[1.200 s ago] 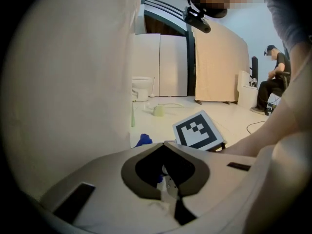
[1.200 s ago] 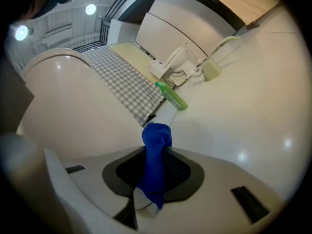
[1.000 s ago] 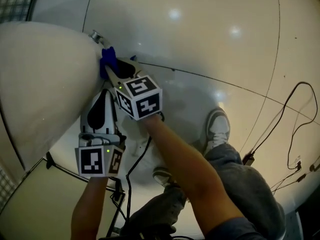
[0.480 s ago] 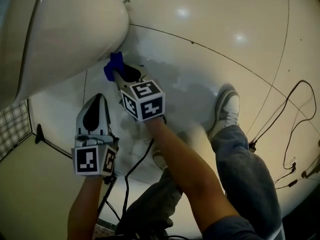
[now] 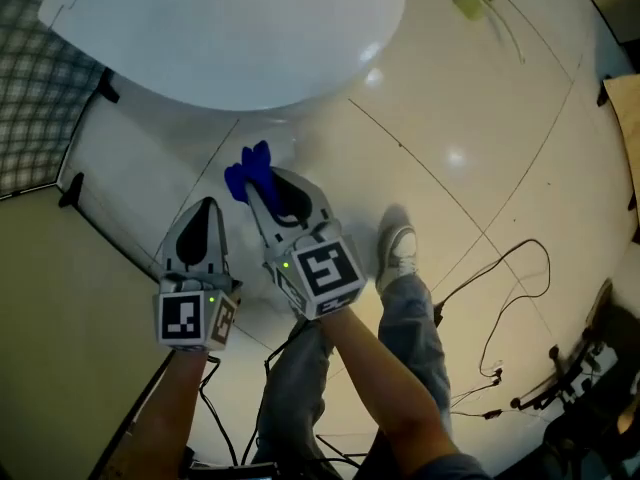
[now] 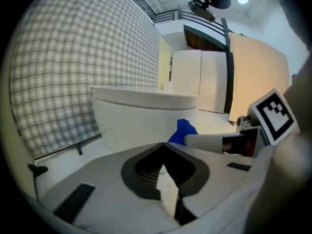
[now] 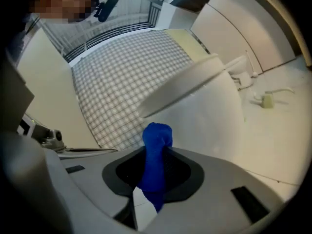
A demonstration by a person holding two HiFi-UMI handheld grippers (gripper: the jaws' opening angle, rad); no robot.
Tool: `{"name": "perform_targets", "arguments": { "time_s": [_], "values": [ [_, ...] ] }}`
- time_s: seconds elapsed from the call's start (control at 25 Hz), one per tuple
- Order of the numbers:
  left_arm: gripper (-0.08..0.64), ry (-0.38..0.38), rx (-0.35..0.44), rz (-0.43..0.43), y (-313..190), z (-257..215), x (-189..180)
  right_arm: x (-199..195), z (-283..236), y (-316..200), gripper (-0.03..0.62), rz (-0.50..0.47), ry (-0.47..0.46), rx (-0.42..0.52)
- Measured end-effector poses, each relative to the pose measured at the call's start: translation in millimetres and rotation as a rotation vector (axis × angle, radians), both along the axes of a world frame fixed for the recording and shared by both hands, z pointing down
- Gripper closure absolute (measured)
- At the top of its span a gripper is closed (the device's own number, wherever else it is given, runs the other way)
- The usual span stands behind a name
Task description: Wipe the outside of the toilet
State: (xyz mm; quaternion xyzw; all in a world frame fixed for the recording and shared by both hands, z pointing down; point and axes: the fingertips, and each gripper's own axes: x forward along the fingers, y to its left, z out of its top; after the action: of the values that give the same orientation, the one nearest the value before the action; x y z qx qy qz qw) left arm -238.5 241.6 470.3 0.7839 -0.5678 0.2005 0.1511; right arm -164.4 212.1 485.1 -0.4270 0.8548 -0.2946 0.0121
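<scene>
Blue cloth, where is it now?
The blue cloth is clamped in the right gripper, left of centre in the head view, just below the toilet.

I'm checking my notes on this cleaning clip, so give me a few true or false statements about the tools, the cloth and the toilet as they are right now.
1. The right tool is clamped on a blue cloth. True.
2. The left tool grips a second cloth. False: its jaws are together with nothing between them.
3. The toilet lid is raised. False: it lies flat, down on the bowl.
4. Cables lie on the floor on the person's right side. True.
</scene>
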Motion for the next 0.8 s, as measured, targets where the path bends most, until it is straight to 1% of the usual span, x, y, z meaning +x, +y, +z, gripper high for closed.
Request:
{"name": "perform_targets", "arguments": {
  "time_s": [0.08,0.2,0.32,0.4,0.48,0.56,0.64,0.72,0.8],
  "values": [
    [0.546,0.006,0.012,-0.048,6.3,-35.9,-25.5,-29.0,-45.0,10.1,0.499,-0.074,0.023,0.022],
    [0.548,0.011,0.014,-0.143,14.2,-73.9,-62.5,-76.1,-82.3,20.6,0.499,-0.183,0.049,0.027],
    [0.547,0.037,0.018,-0.278,29.2,-91.8,-101.2,-122.8,-102.7,31.6,0.499,-0.300,0.061,0.044],
    [0.548,0.056,0.026,-0.348,38.8,-95.8,-127.4,-151.2,-110.7,37.4,0.499,-0.353,0.073,0.059],
    [0.548,0.081,0.038,-0.394,43.8,-101.7,-153.0,-176.7,-116.0,38.4,0.499,-0.368,0.091,0.080],
    [0.548,0.091,0.040,-0.418,46.8,-110.8,-176.1,-201.6,-118.9,38.5,0.500,-0.368,0.119,0.089],
    [0.548,0.078,0.043,-0.409,40.4,-122.1,-195.8,-227.2,-124.4,29.9,0.499,-0.349,0.131,0.091],
    [0.548,0.058,0.067,-0.389,25.2,-135.3,-214.3,-252.7,-135.6,11.9,0.500,-0.317,0.111,0.107],
    [0.548,0.066,0.077,-0.385,8.9,-147.4,-229.3,-274.9,-141.7,-7.3,0.499,-0.291,0.086,0.125]
  ]
}}
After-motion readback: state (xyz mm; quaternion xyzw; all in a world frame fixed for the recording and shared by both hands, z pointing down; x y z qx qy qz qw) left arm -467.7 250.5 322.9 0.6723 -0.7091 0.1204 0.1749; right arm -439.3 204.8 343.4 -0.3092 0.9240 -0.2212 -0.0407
